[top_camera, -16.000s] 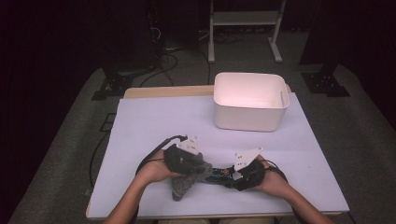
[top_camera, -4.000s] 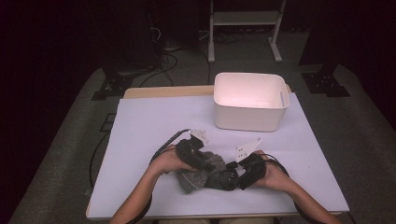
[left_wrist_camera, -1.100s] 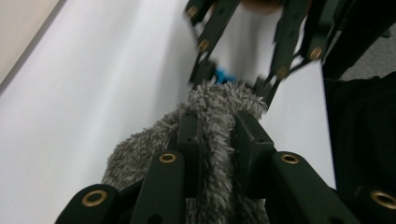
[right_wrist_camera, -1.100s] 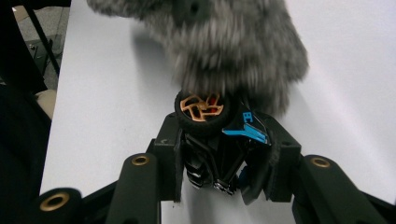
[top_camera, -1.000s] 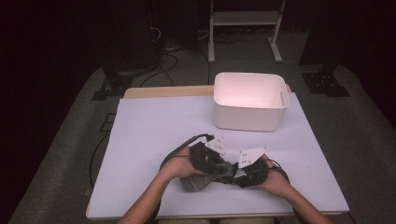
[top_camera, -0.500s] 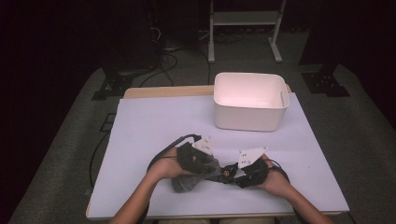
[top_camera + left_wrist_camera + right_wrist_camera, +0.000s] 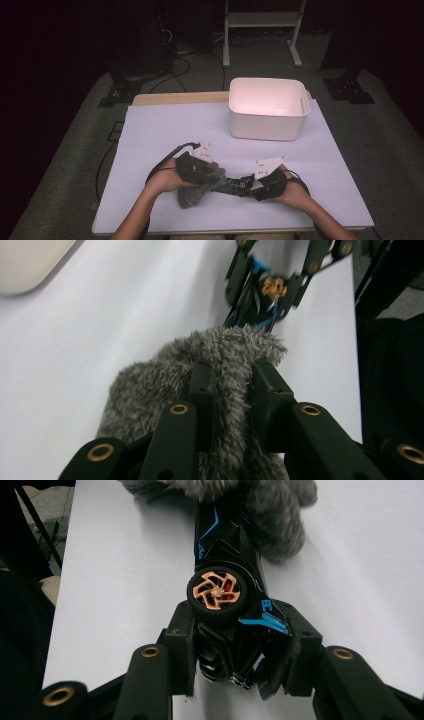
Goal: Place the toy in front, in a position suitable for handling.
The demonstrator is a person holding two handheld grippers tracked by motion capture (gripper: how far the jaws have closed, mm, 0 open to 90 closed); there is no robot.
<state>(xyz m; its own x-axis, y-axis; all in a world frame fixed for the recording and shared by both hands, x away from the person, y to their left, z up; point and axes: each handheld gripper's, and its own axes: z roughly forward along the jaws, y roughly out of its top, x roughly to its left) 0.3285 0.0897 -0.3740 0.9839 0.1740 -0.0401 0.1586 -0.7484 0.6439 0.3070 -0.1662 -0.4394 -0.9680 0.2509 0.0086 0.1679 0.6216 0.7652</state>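
Two grips: fuzzy cloth (image 7: pixel 200 365), toy car (image 7: pixel 225 580)

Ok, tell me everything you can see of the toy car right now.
The toy car is glossy black plastic with blue stripes and a copper-coloured spoked wheel in a black tyre. It lies on its side low over the white table, near the front edge. The right tongs clamp one end; the other end is buried in the grey furry cloth, which the left tongs pinch.
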